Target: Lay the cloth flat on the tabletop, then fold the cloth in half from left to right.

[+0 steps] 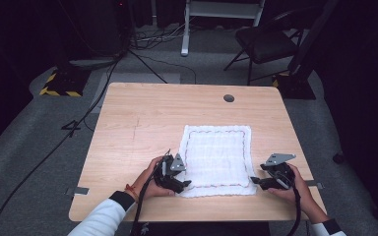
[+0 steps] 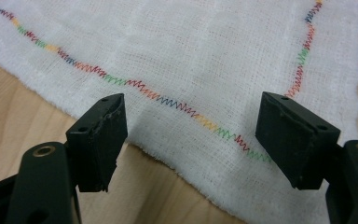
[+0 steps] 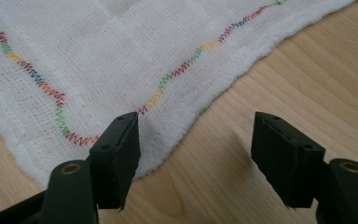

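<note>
A white cloth (image 1: 218, 160) with a coloured zigzag stitch line lies flat on the wooden counter (image 1: 142, 118), toward its 5 o'clock part. The left gripper (image 1: 184, 184) sits at the cloth's 7 o'clock corner and the right gripper (image 1: 254, 181) at its 5 o'clock corner, each with its fingers released and spread, grasping nothing. The step in hand looks like taking both near corners, perhaps to fold. To do it well, each gripper should slide one finger under the hem and close past the stitch line, both at once, so the thin weave lifts evenly without bunching. The left gripper view shows the hem running between its fingers (image 2: 98, 140); the right gripper view shows the corner tip beside one finger (image 3: 116, 156) with bare wood between them, detail the high view cannot resolve.
</note>
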Available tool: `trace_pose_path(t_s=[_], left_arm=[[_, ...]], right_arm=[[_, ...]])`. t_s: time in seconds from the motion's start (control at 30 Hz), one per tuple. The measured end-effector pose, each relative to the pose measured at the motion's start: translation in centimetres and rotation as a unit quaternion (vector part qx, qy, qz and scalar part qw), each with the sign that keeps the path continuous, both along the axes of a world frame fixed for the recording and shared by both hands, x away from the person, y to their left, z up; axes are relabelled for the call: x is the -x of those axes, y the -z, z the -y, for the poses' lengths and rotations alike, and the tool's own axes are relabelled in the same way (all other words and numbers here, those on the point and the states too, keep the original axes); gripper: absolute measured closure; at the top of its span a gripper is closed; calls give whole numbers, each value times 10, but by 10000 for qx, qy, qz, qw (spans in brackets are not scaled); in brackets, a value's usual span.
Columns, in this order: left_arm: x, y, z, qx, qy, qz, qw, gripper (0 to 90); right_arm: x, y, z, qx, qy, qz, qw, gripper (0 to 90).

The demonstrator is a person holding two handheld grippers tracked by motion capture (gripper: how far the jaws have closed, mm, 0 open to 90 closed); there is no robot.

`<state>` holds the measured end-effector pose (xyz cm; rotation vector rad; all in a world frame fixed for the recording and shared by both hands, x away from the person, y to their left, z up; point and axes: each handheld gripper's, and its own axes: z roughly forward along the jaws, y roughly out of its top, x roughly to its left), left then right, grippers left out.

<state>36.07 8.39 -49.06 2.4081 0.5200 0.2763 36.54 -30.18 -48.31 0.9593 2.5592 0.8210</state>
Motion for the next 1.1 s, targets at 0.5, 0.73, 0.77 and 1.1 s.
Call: trace_pose_path(t_s=[0.5,0.73,0.77,1.1], left_arm=[[-14,-11,-26,313,-392,178,9986,198],[-29,-16,-34,550,-585,218,9965,204],[-33,-17,-35,569,-634,208,9961,204],[-59,-20,-48,600,-1069,316,9920,216]], right_arm=[[5,-7,10,-136,75,244,9996,311],[10,-17,5,-576,-17,499,9971,338],[10,-18,4,-589,-15,521,9969,340],[11,-23,-33,-710,-455,701,9940,373]])
